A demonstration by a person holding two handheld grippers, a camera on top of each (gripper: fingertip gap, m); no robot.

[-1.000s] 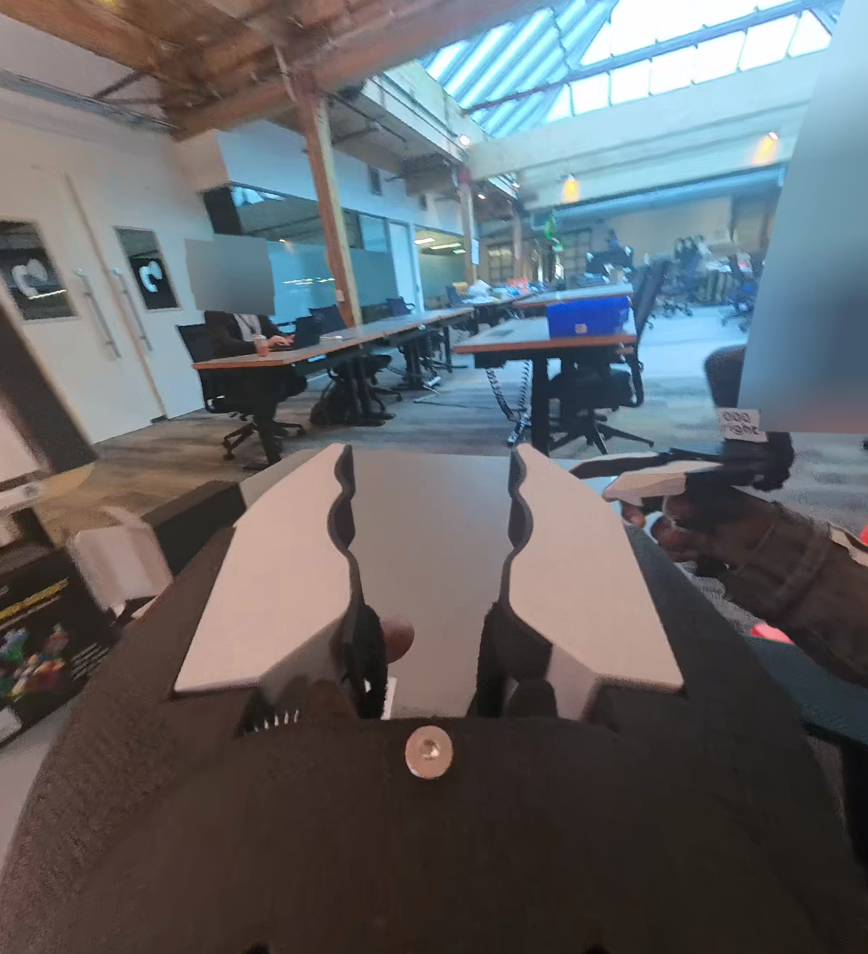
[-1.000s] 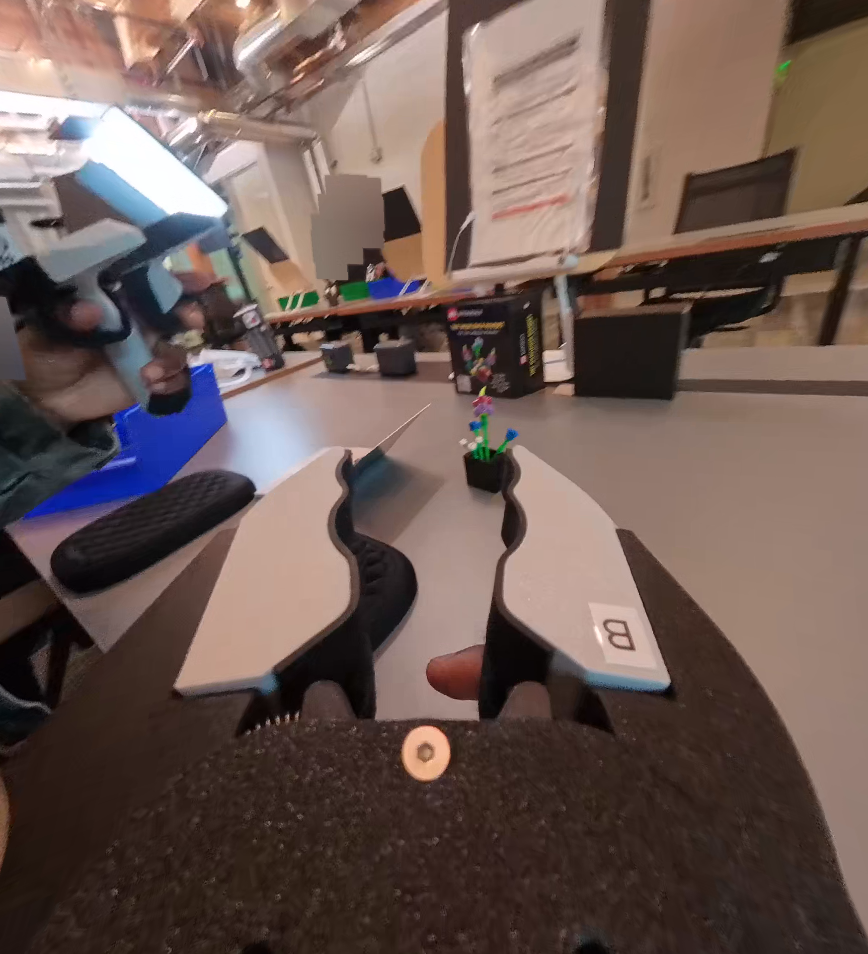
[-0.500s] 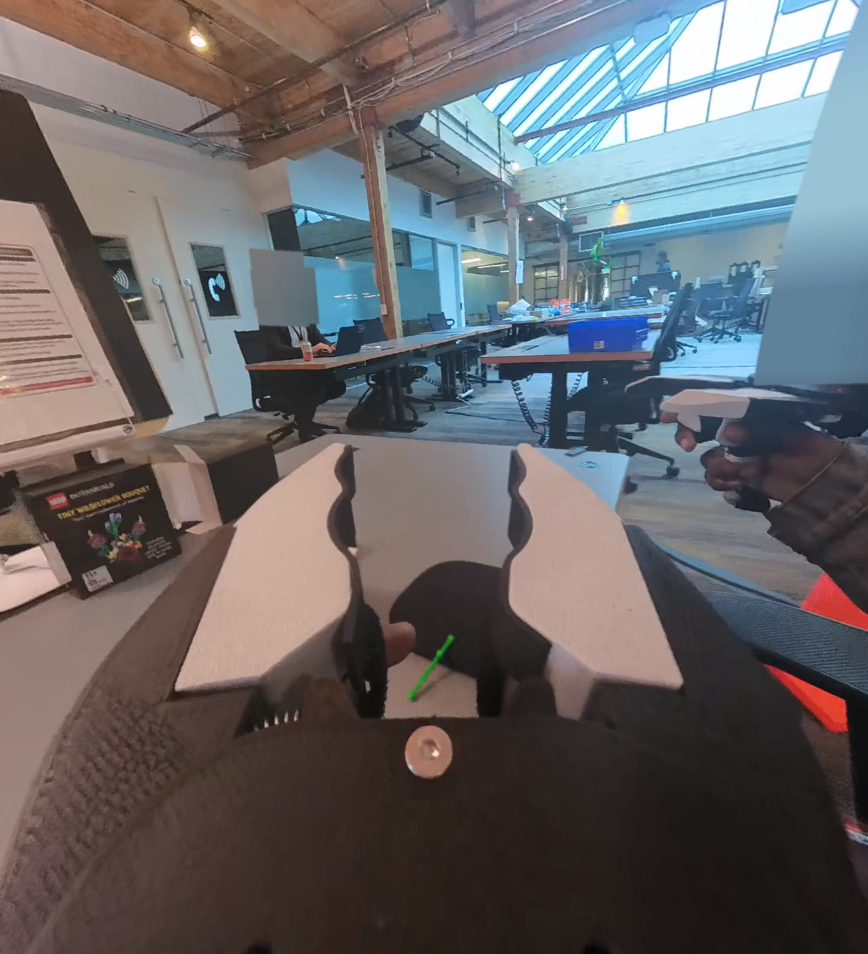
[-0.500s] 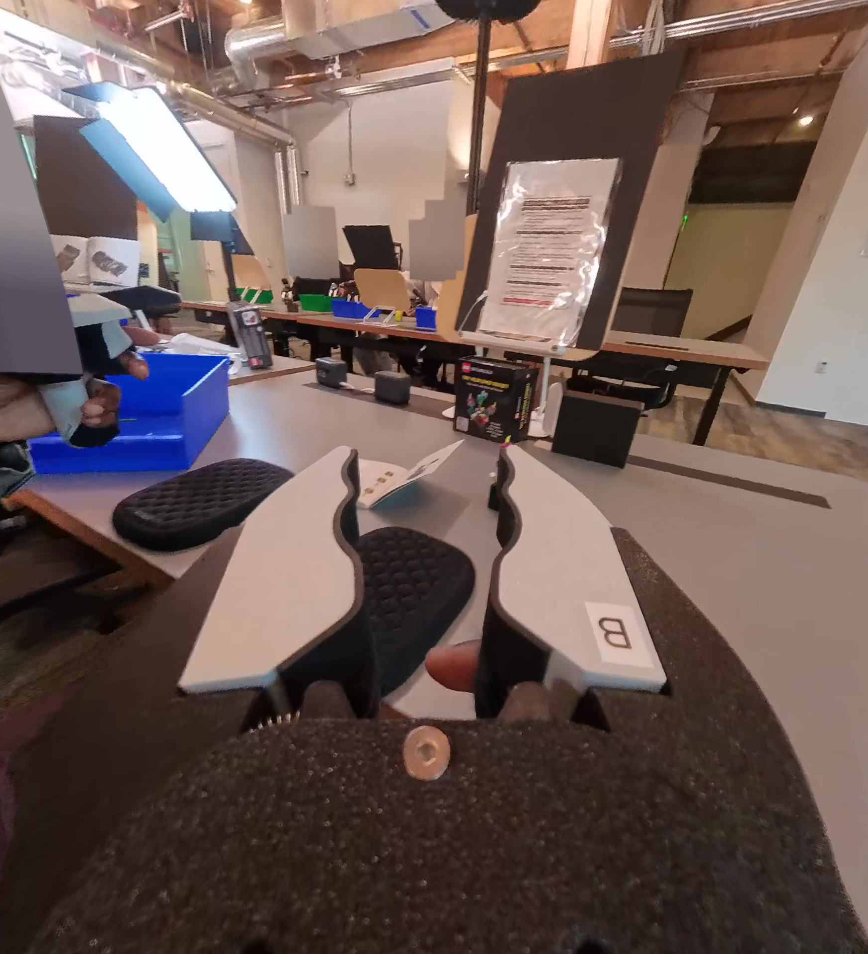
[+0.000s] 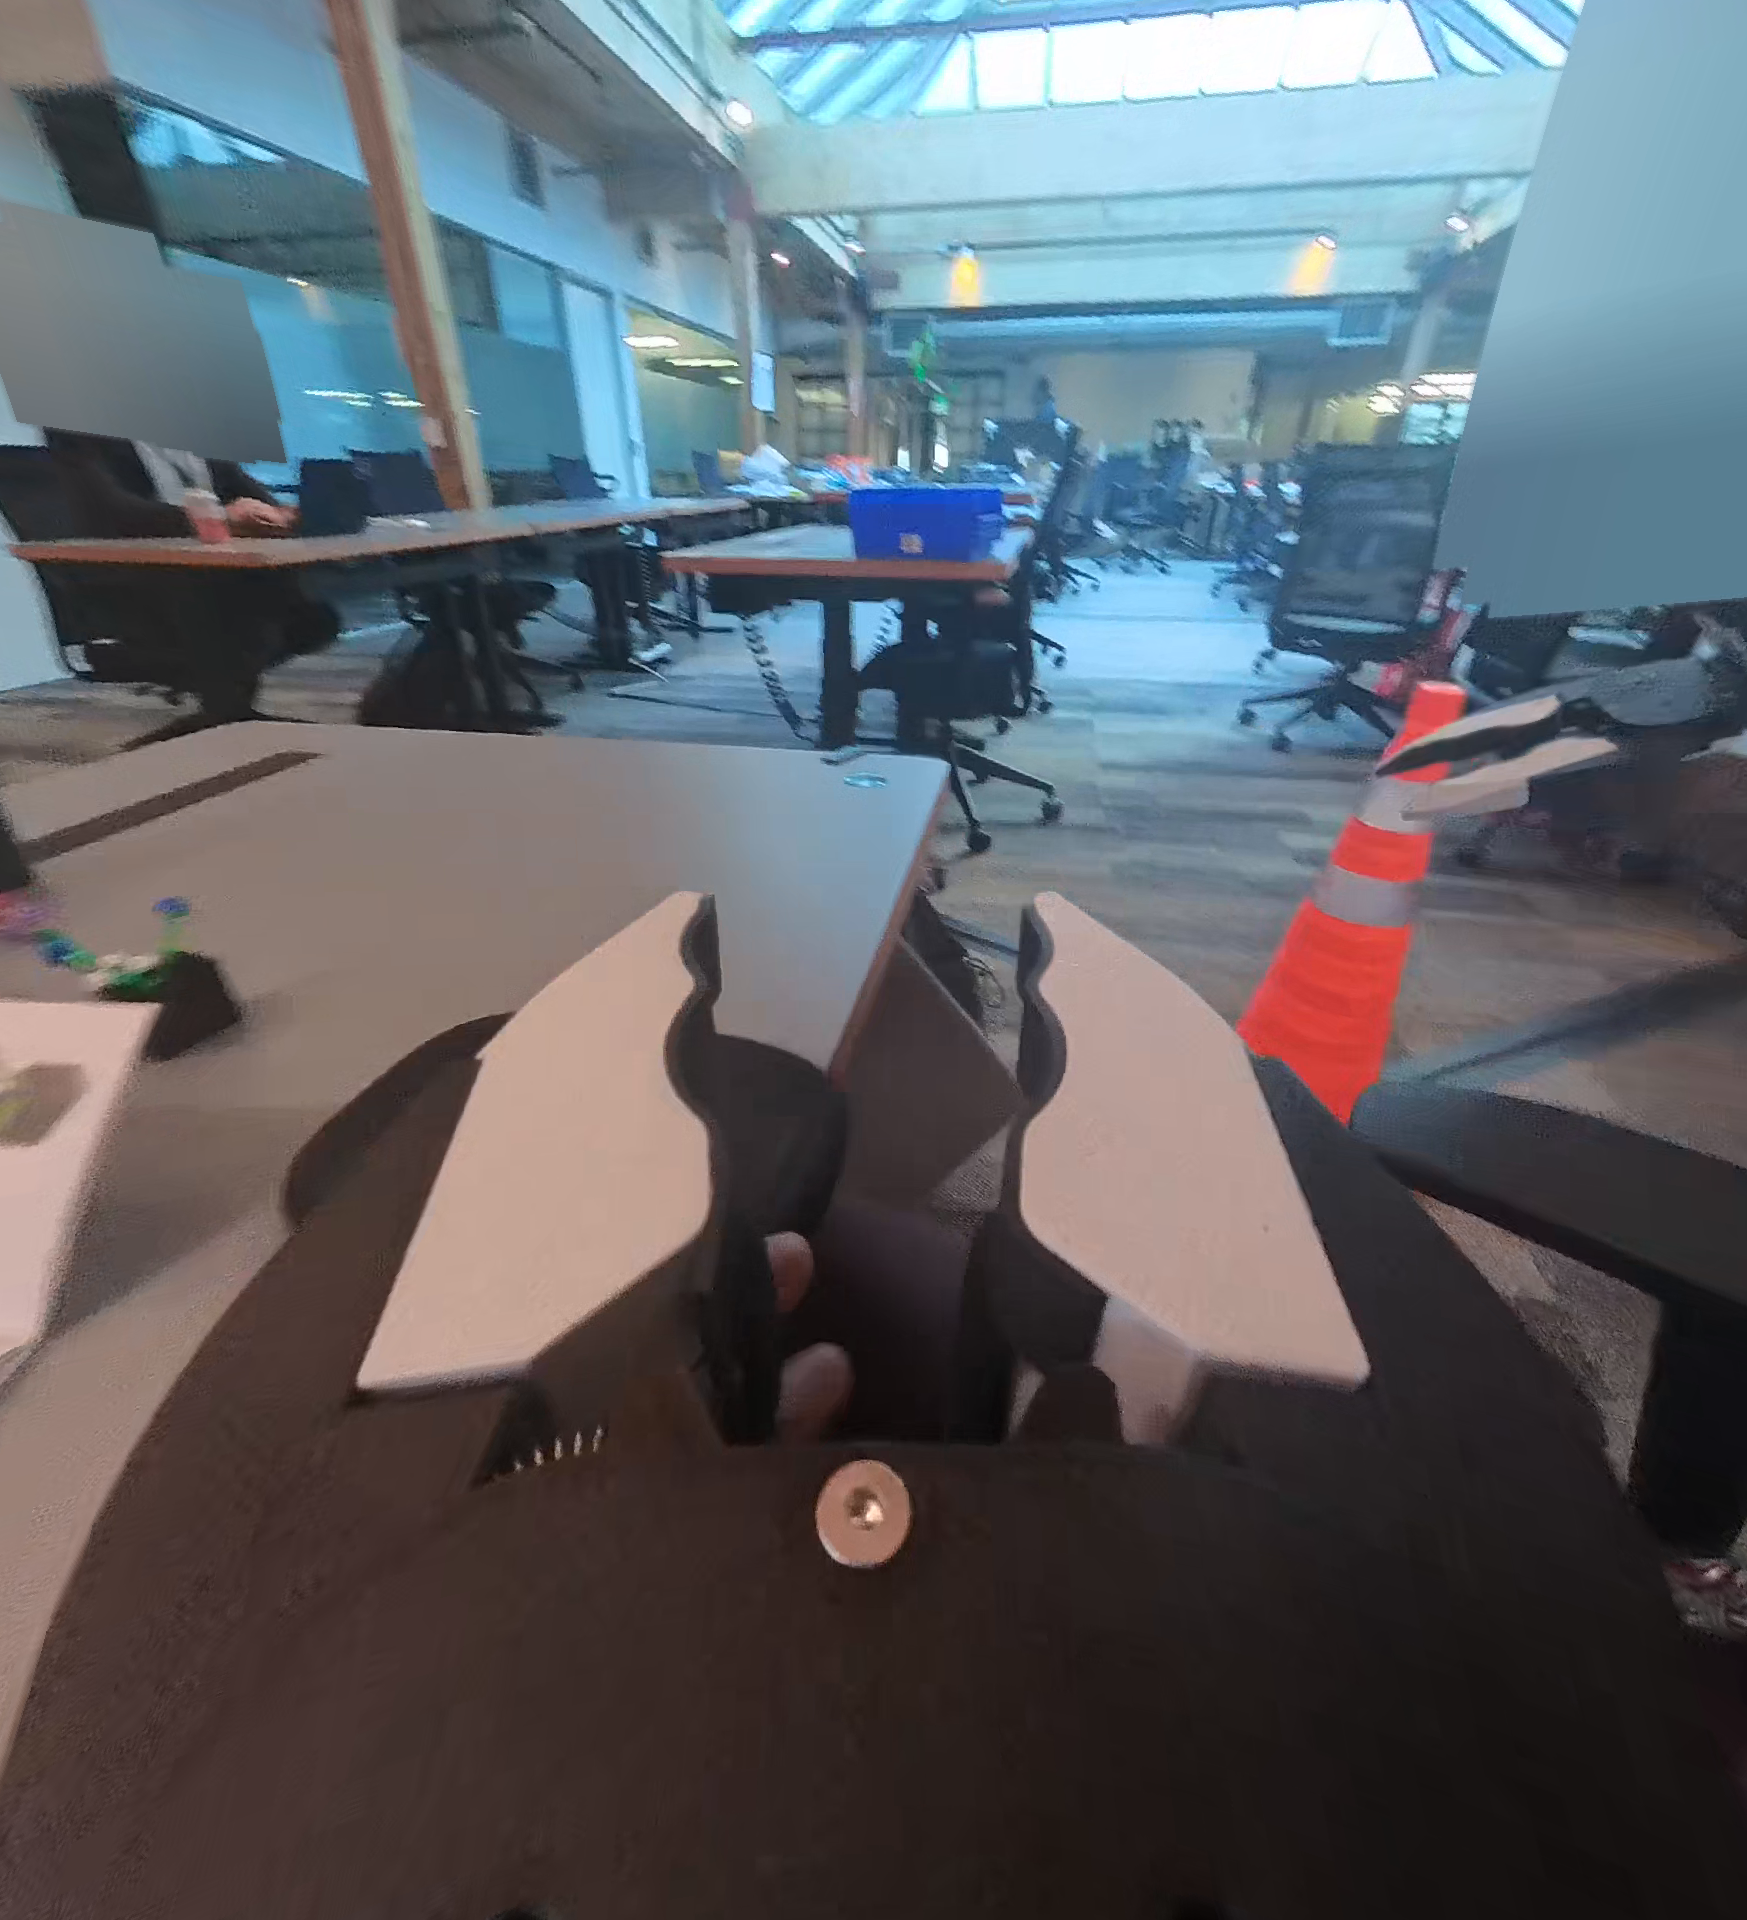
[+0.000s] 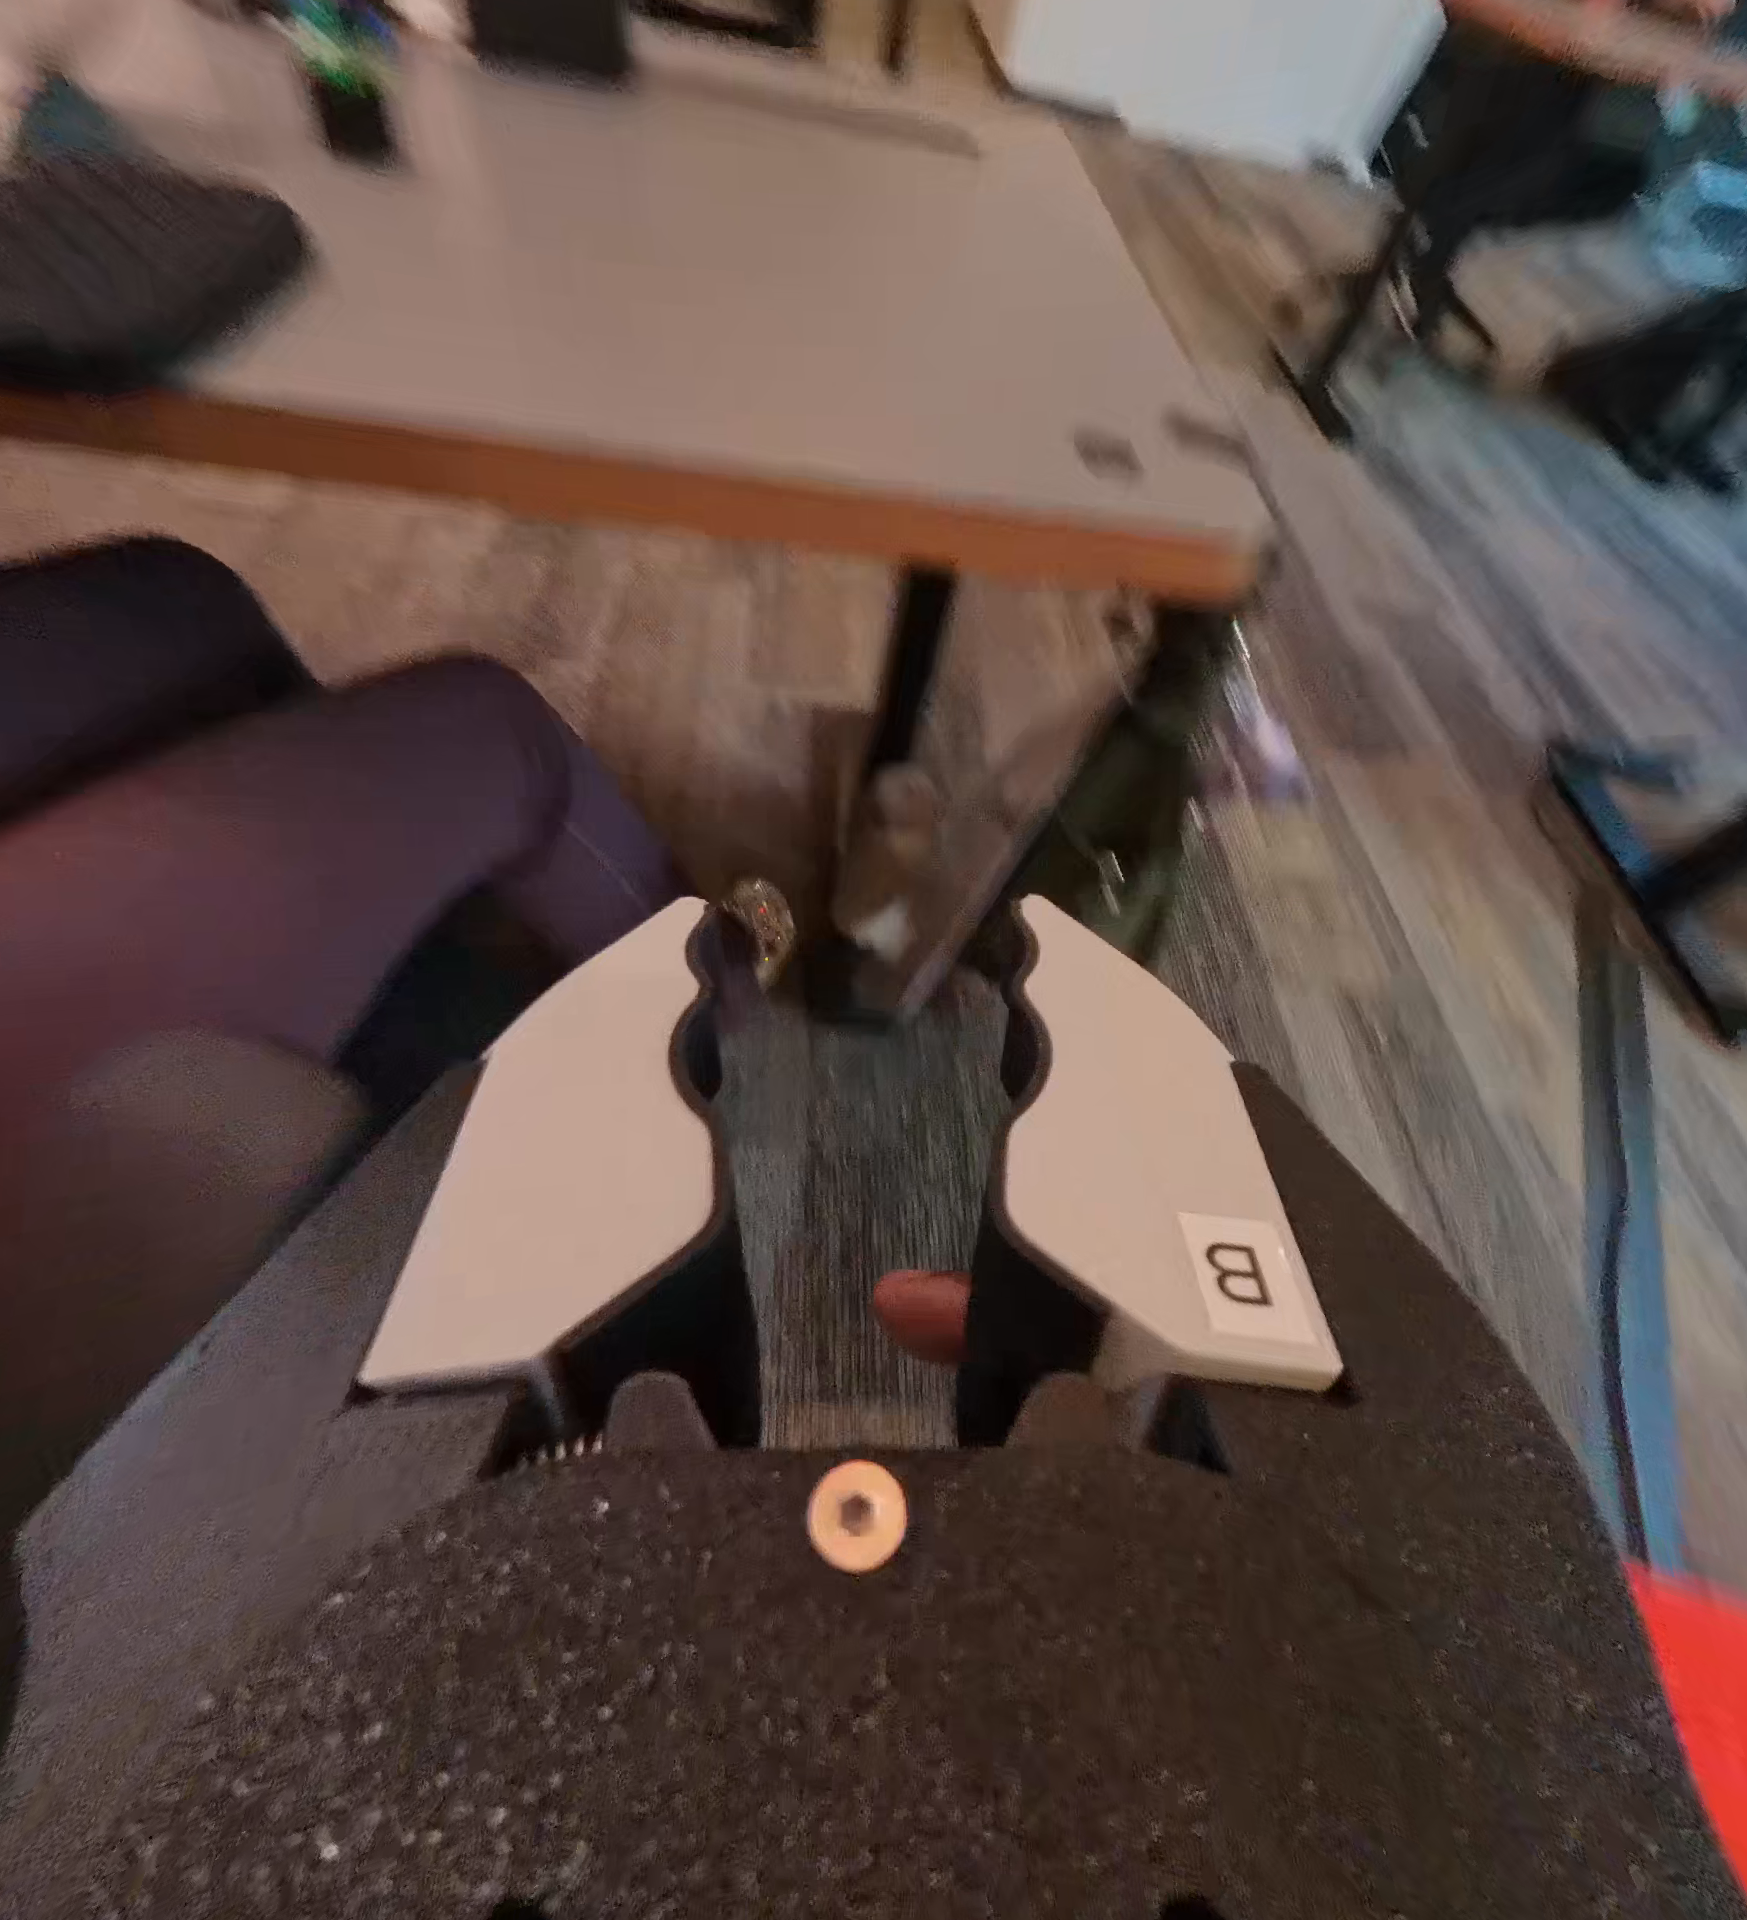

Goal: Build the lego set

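Right wrist view is heavily motion-blurred; detail on the grey surface [image 6: 703, 239] is hard to make out. A dark pot with green smears at the far edge [image 6: 349, 94] appears to be the small lego flower model in its black pot, but this cannot be confirmed there. The left wrist view shows it more plainly [image 5: 136, 971]: upright on the surface, just beside the white instruction booklet [image 5: 7, 1153], which is cut off at the frame's left edge.

Left gripper [image 5: 864, 951]: held level over the near corner of the surface, jaws apart, nothing between them. Right gripper [image 6: 858, 951]: pitched down toward the carpeted floor [image 6: 1368, 935] below the surface edge, jaws apart and empty.

Only the left view shows the orange traffic cone [image 5: 1352, 935] and the right gripper from outside. Only the right view shows the person's dark-clad leg [image 6: 204, 831].
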